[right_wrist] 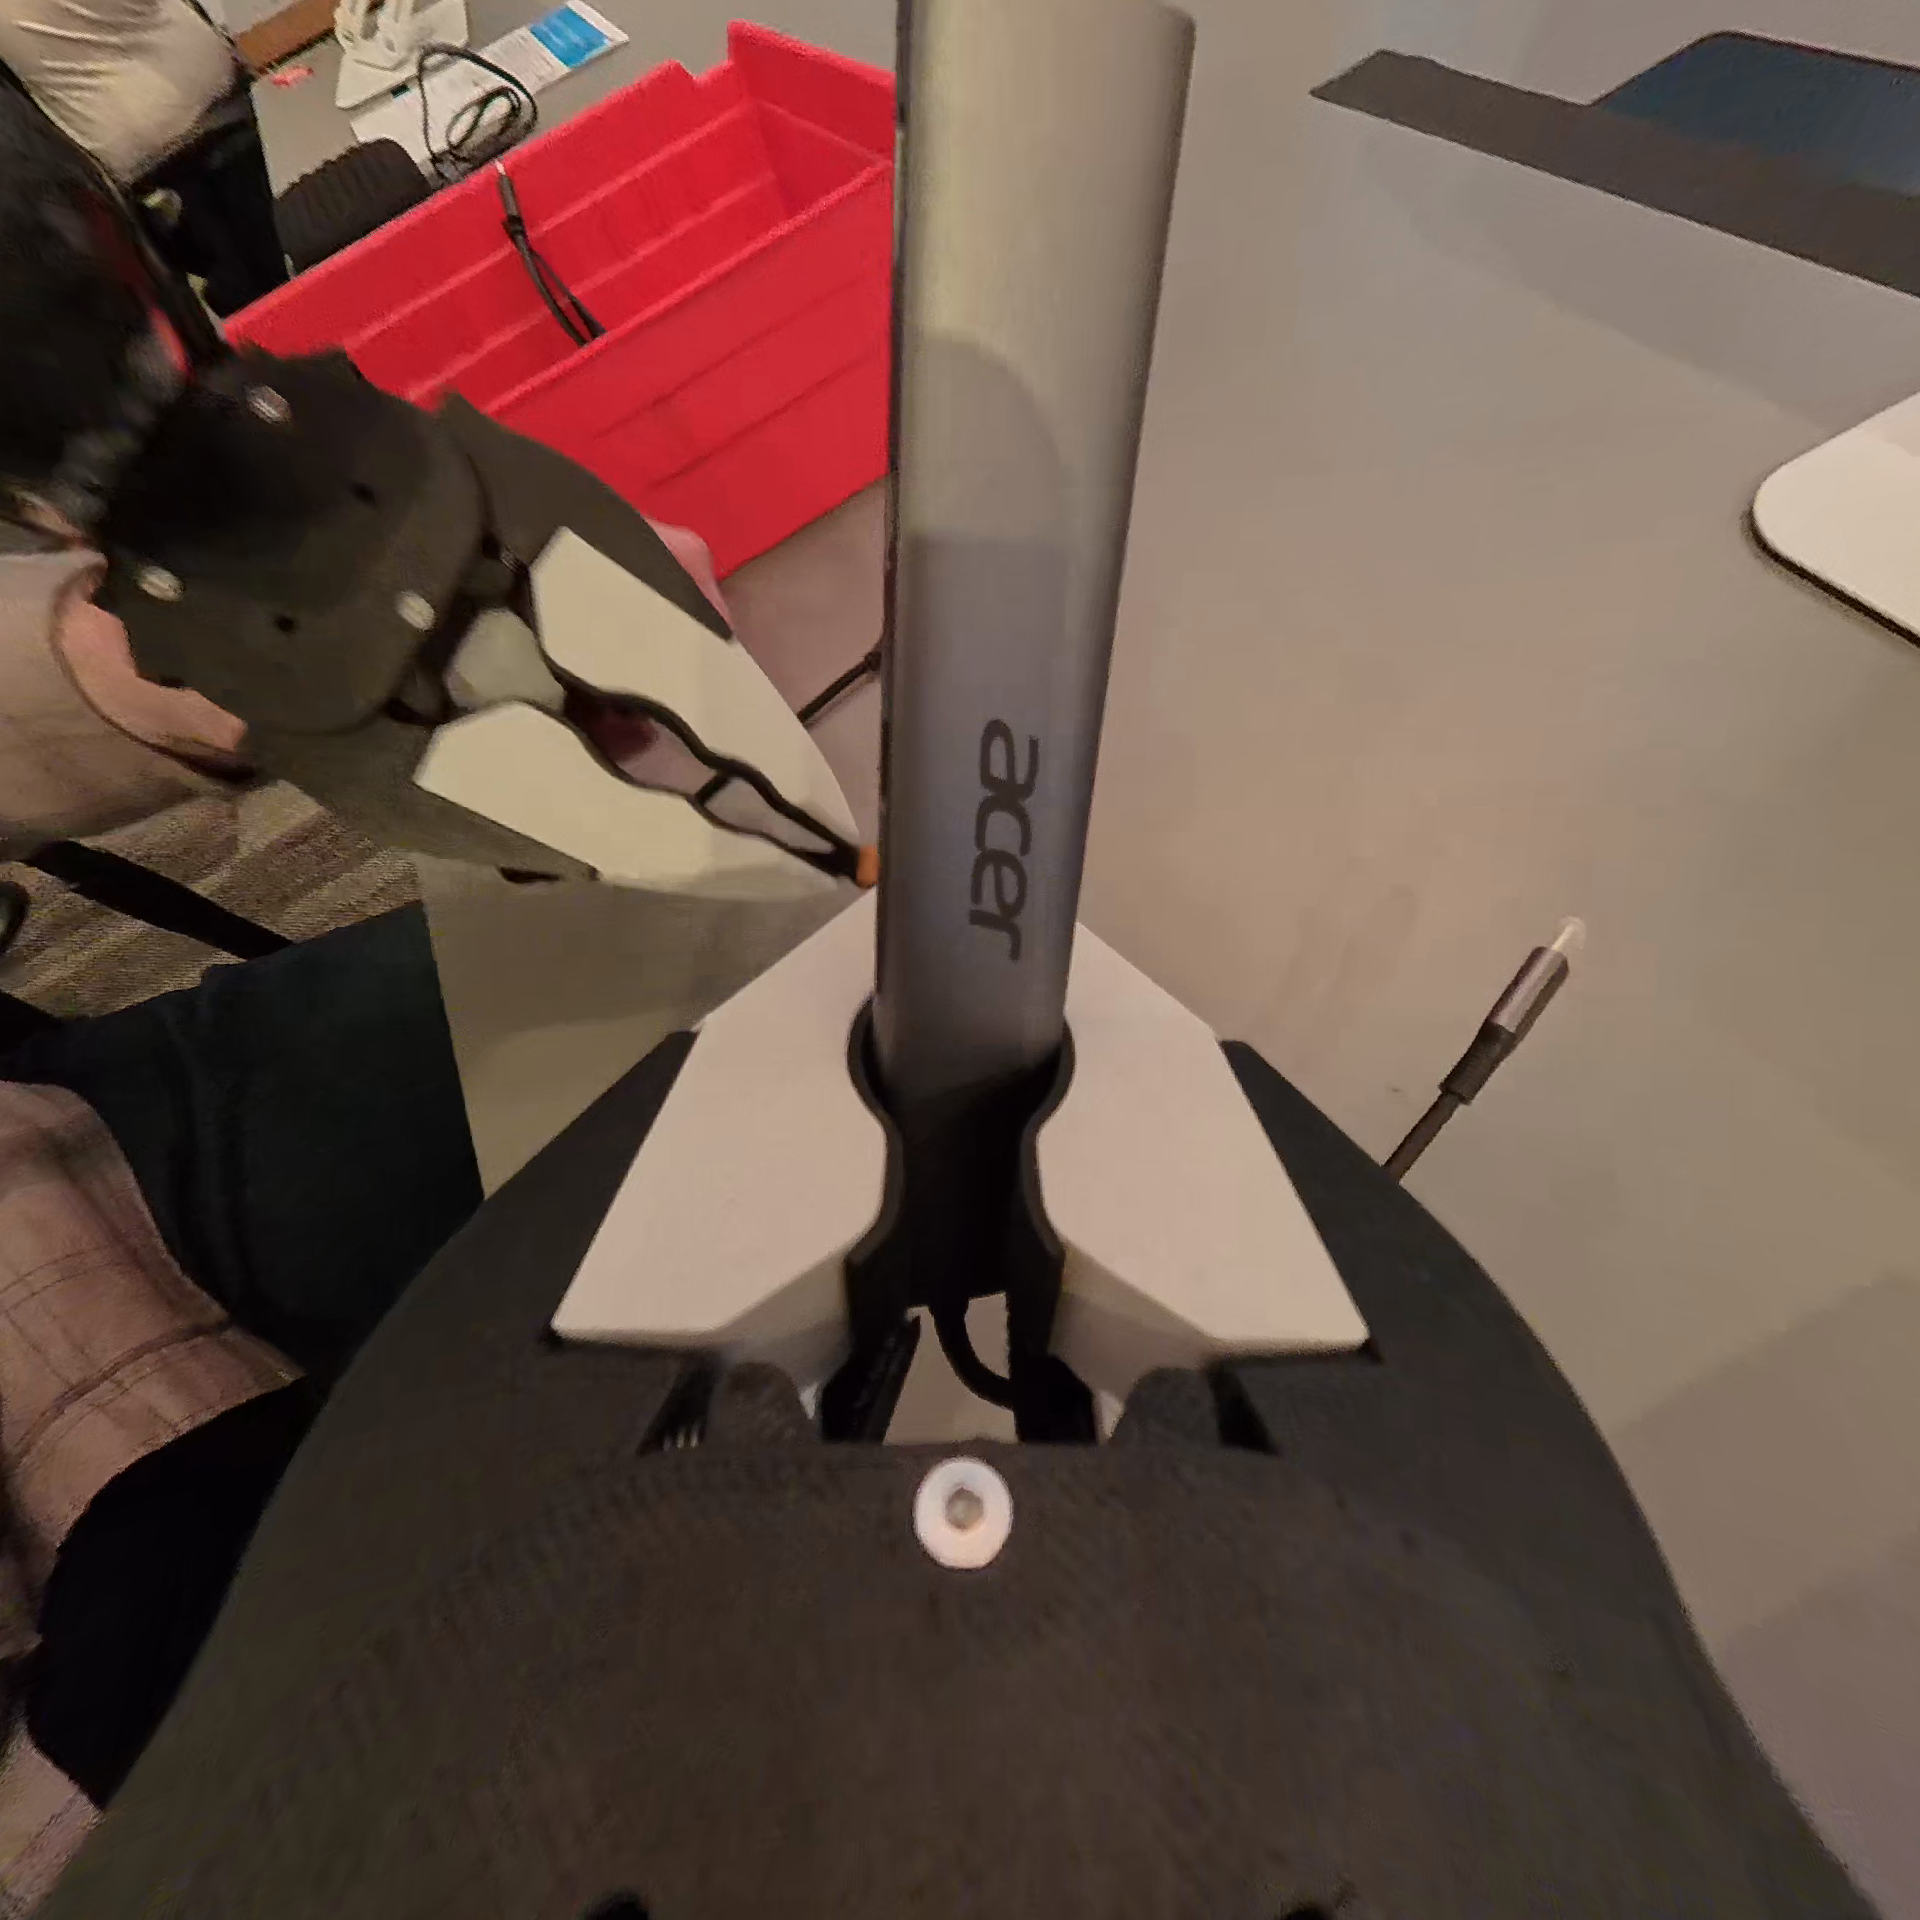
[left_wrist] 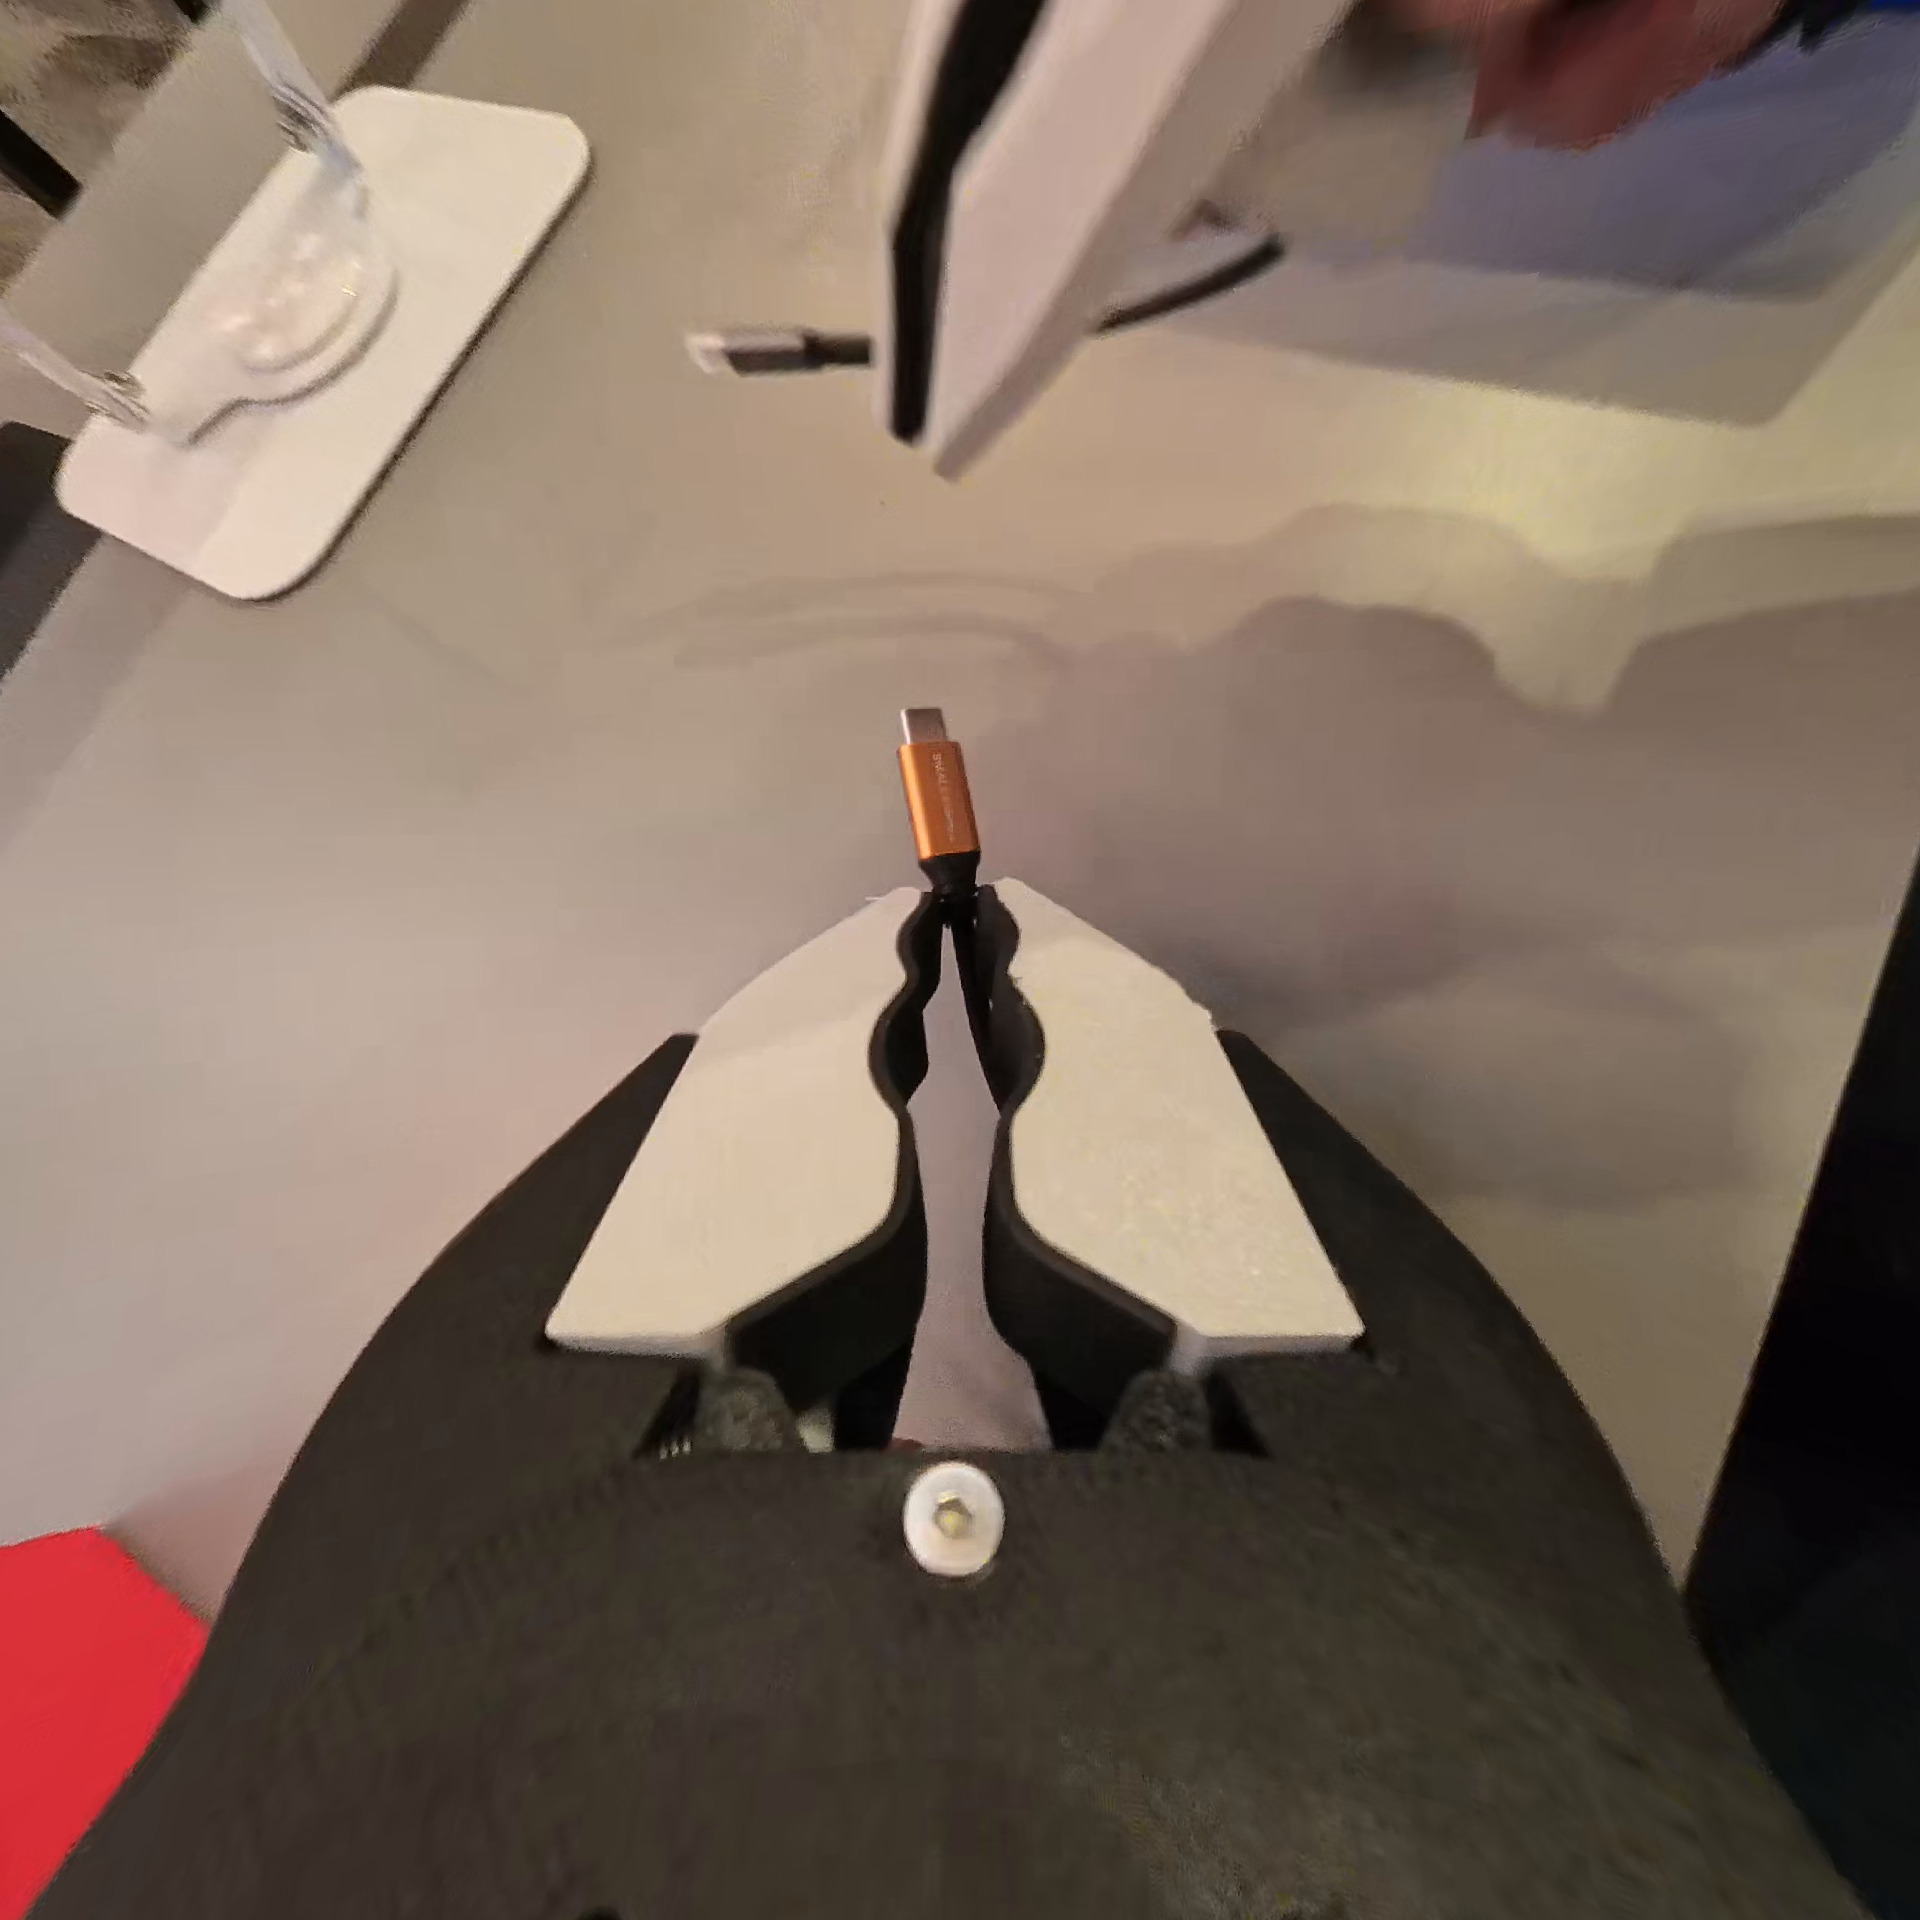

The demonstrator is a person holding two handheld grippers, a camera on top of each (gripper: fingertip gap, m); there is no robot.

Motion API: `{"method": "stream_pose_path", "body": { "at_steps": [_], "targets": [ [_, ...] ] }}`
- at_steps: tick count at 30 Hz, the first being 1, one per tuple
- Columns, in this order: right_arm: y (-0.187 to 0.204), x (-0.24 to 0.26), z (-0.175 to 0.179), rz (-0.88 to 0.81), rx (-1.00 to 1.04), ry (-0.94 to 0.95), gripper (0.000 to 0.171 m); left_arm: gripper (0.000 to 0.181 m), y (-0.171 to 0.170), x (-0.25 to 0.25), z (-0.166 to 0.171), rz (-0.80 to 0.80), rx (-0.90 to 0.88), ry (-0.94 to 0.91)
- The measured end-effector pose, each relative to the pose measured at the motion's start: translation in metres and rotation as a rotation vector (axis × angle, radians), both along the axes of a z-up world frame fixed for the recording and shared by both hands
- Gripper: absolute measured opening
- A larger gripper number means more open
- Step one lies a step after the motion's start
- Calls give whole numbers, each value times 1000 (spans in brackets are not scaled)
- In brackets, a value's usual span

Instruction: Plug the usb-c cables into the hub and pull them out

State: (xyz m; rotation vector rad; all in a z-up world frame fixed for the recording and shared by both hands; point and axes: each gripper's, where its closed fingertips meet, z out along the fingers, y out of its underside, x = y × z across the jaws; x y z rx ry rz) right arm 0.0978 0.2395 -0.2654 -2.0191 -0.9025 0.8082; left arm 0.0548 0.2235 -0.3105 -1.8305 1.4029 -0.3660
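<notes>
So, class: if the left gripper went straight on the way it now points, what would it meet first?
Probably the hub: in the right wrist view, the left gripper aims its orange plug at the hub's side, nearly touching; depth is unclear.

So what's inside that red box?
The red box has divider walls making long slots, and one black cable lies across them. The grey hub, held in the right claw, covers the box's right end, so anything there is hidden.
</notes>
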Motion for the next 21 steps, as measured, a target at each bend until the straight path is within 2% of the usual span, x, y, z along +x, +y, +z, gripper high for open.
{"method": "stream_pose_path", "body": {
  "at_steps": [9, 21],
  "targets": [
    [5, 9, -25, -48, -42, -125, 9, 6, 3, 0, 52, 47, 67, -68],
    [4, 6, -44, -50, -33, -249, 9, 6, -11, 16, 61, 42, 101, -2]
  ]
}}
